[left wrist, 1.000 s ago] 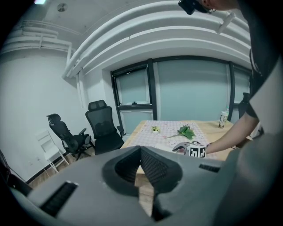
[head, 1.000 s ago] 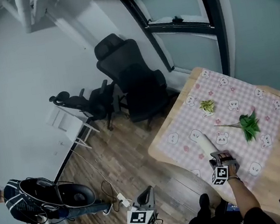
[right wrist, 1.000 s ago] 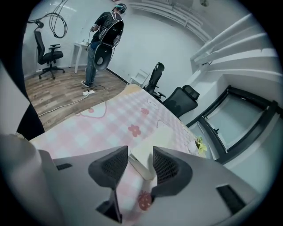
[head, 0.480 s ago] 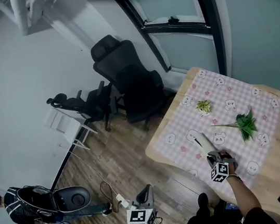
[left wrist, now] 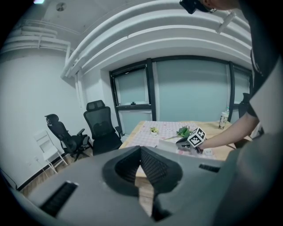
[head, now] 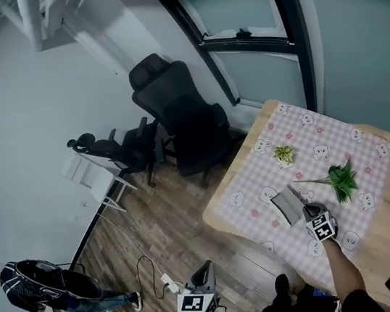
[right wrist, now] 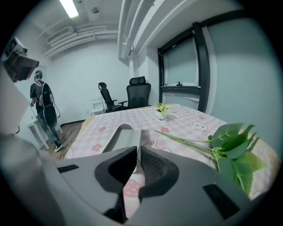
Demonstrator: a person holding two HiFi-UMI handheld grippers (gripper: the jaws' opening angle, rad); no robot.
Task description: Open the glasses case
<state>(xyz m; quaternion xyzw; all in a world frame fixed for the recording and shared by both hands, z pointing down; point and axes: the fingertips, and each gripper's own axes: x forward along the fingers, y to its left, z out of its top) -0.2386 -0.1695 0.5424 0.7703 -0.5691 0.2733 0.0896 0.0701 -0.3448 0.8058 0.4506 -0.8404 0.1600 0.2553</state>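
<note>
Pink checked tablecloth (head: 254, 179). Our right gripper (right wrist: 138, 152) has just been closing and now pinches the grey glasses case (head: 289, 205) by its edge. The case sits nearer the leafy sprig (head: 342, 180) than before. We judge opening begins. Our left gripper (left wrist: 140, 152): jaws together, empty, far from the sprig.

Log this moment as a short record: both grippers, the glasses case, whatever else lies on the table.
left gripper: fingers together, nothing between them, held off the table
right gripper: fingers have just been closing, now pinching the thin edge of the glasses case
glasses case: grey, on the checked cloth near the table's edge; open or shut cannot be told
other items: leafy sprig and small potted plant, both apart from the case
</note>
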